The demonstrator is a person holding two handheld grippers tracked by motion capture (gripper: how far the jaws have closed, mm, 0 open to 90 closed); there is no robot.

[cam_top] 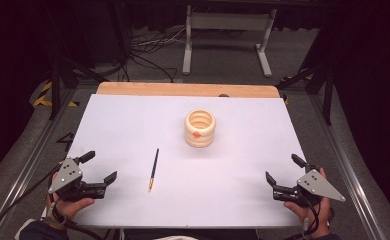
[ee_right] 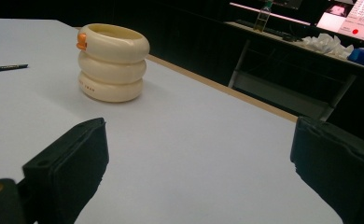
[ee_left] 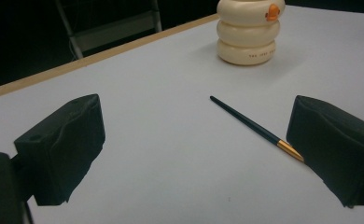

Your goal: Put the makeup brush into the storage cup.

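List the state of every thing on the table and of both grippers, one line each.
Brush: lying flat on the white table, apart from the holder, untouched.
Cream ribbed holder: upright, open top, nothing seen inside.
Left gripper: open, fingers wide apart, holding nothing, near the table's front left corner.
Right gripper: open, holding nothing, near the front right corner.

White-topped table with a wooden far edge.
A cream ringed cup stands mid-table; a paintbrush lies near it, toward the person.
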